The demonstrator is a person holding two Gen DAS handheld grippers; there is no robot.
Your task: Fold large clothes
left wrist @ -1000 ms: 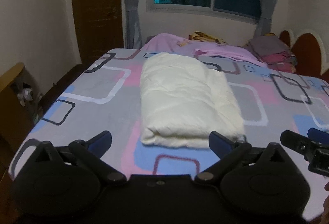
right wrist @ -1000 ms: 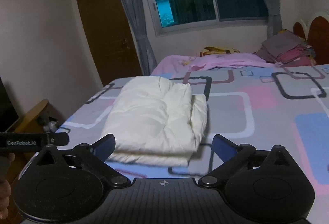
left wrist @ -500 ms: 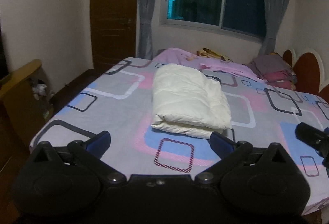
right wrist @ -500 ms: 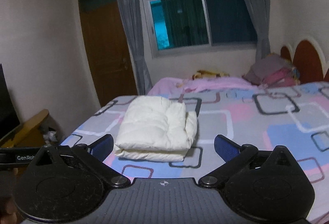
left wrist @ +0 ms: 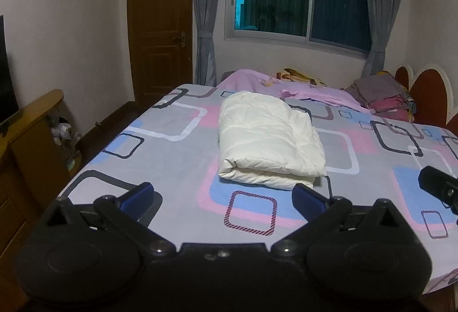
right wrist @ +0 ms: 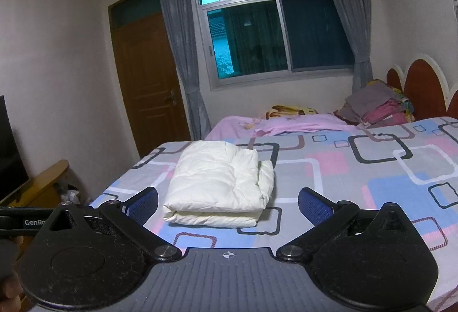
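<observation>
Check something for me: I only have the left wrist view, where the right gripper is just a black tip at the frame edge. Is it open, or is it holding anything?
Observer: In the right wrist view the right gripper is open with nothing between its fingers. The folded white garment lies on the bed beyond it.
Operator: Does the fold look tidy from that side?
Observer: Not quite. On its right side a lower layer sticks out past the top fold.
Operator: Does the left gripper show there?
Observer: Only as a black bar at the left edge, lettered "GenRo", with a hand below it.
</observation>
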